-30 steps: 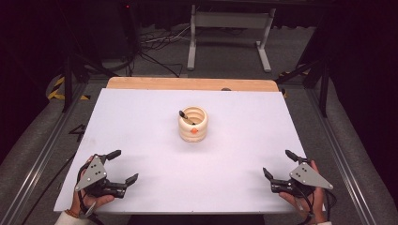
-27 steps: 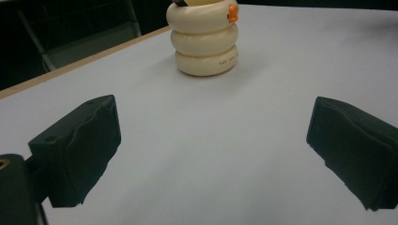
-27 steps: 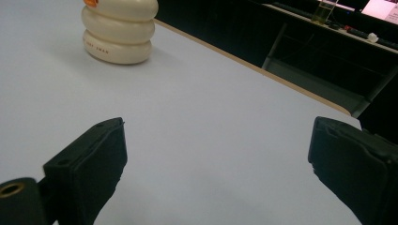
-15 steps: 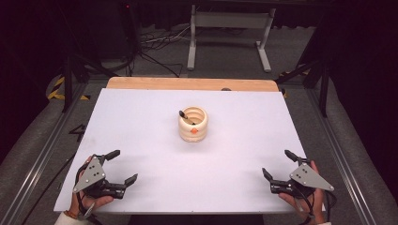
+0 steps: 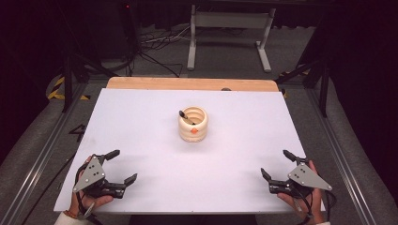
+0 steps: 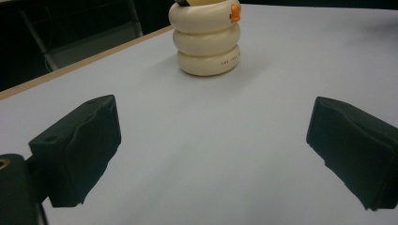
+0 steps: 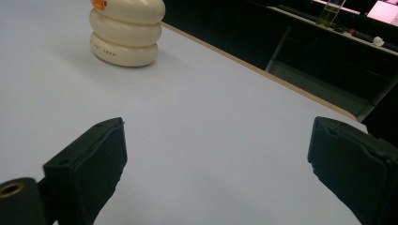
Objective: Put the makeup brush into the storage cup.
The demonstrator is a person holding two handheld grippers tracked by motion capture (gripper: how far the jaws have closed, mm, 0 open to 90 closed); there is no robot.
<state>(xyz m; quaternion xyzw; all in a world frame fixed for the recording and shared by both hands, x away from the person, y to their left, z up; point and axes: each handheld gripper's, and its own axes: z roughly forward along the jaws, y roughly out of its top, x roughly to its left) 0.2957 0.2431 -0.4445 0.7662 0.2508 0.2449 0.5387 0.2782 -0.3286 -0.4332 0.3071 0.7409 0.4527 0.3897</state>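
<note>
My left gripper (image 5: 118,165) sits at the near left corner of the white counter (image 5: 141,122), jaws spread wide with nothing between them, and my right gripper (image 5: 278,165) mirrors it at the near right corner, jaws equally far apart and empty; my hands hold each one at the counter's front edge. Well ahead of both, near the middle of the counter and standing upright, is a cream ribbed holder (image 5: 193,124) shaped like three stacked rounded rings, glossy, with a small orange mark (image 5: 193,131) on its upper ring facing me. From the left gripper view the holder (image 6: 207,37) is cut off at the top edge, and a line of tiny dark lettering runs along its bottom ring, too small for me to read; the right gripper view shows the same holder (image 7: 126,33), also cropped at the top, with faint print I cannot make out either. A dark slender thing (image 5: 184,116) leans inside it against the rim; I cannot tell what it is. Beyond the white sheet a strip of bare wood (image 5: 187,83) edges the counter's far side, and past that, on the dim floor, stand a grey metal frame (image 5: 230,28) and loose cables (image 5: 150,47)
</note>
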